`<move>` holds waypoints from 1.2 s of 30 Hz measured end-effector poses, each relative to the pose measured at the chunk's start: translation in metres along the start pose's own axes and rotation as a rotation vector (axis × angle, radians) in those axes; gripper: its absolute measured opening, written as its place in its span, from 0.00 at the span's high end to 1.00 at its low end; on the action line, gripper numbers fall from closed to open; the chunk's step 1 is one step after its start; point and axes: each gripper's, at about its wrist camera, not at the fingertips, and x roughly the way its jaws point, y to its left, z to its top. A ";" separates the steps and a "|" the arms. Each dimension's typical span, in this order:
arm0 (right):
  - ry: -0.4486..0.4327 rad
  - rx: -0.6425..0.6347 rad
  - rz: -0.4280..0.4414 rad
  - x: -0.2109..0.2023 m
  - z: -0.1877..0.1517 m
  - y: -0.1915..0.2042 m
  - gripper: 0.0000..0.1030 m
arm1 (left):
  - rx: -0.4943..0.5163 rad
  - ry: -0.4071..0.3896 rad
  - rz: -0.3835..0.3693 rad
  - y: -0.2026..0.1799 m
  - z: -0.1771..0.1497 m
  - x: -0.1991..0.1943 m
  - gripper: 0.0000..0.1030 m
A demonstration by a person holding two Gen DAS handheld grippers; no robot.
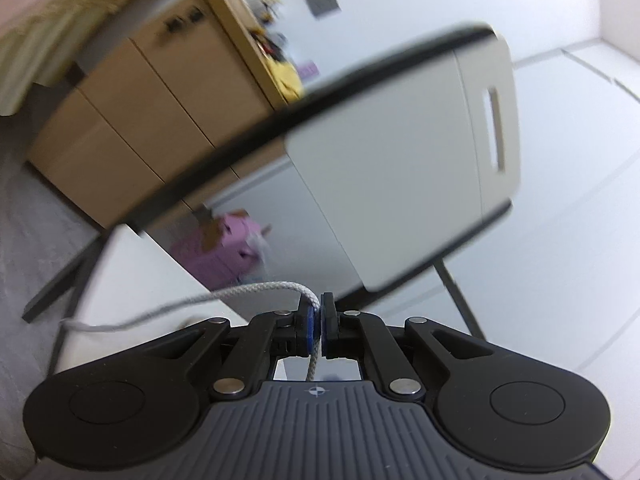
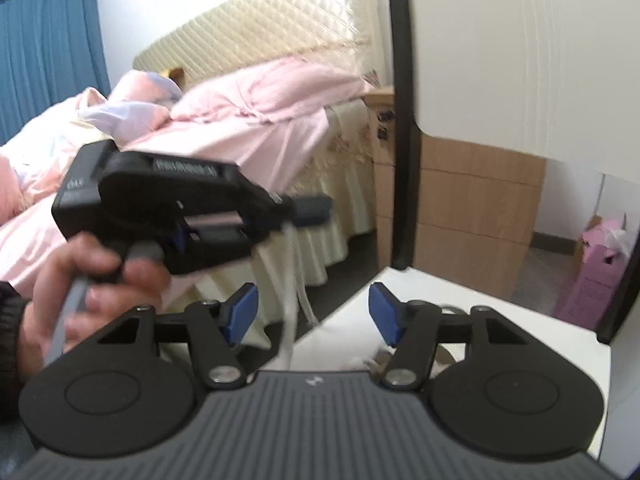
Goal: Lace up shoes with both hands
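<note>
Shoelace (image 1: 256, 290) sat pinched between the pressed-together fingers of my left gripper (image 1: 316, 326), trailing off to the chair's (image 1: 384, 152) left and sagging toward its white seat. From the right wrist view I saw my right gripper (image 2: 312, 314) with fingers spread and nothing between them, hovering over that seat, the bed (image 2: 248, 120) beyond the chair.

Grey-white braided lace (image 1: 256, 290), pinched, trailing left
</note>
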 end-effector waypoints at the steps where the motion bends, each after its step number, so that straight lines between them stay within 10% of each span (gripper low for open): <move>1: -0.003 -0.007 -0.004 0.003 0.000 0.002 0.52 | 0.005 0.012 -0.007 -0.001 -0.001 0.002 0.96; 5: 0.018 -0.010 0.000 0.015 0.000 0.004 0.95 | 0.007 0.028 -0.017 -0.002 -0.009 -0.003 0.96; 36: 0.251 -0.089 0.104 0.010 -0.028 0.025 0.96 | -0.235 -0.318 0.094 0.038 0.031 -0.079 0.96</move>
